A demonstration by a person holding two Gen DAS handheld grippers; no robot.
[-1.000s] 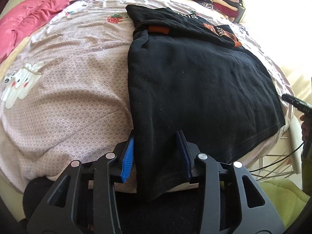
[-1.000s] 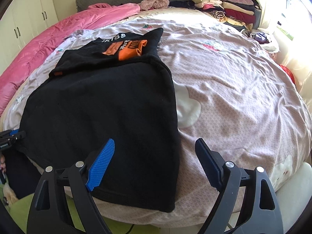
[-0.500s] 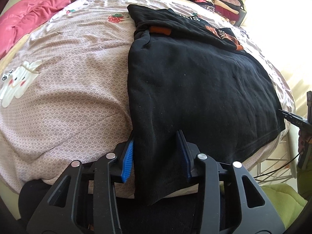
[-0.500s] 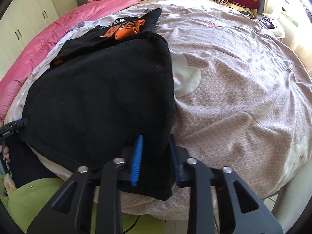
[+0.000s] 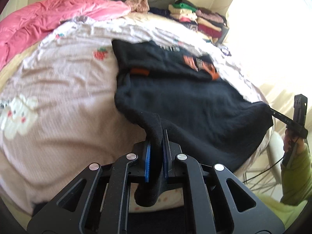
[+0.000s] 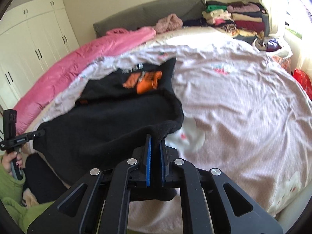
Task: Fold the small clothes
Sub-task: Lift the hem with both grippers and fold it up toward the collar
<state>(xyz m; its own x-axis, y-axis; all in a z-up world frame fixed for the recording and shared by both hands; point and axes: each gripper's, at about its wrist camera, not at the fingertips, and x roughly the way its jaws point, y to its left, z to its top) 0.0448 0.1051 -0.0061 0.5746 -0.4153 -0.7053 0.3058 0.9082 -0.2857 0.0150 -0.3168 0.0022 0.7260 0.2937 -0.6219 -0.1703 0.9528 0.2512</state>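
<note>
Black garment (image 5: 187, 101), orange print at its far end, lies spread on the bed (image 5: 58, 101) close to the near edge, its near hem lifted off the sheet at two corners. Left gripper (image 5: 156, 156): jaws pressed together, pinching one near corner of the black cloth, a tail of fabric hanging below the blue pads. Right gripper (image 6: 155, 161): jaws likewise clamped on the other near corner, cloth bunched between the pads. Hem sags between the two grips. Each view shows the opposite gripper at the frame edge, held by a hand in a green sleeve (image 6: 11, 183). Bed sheet pale pink with strawberry and bunny prints. Pink quilt (image 6: 78, 64) along the far left edge. Stack of folded clothes (image 6: 236, 21) at the far right corner. Both views motion-blurred.
</note>
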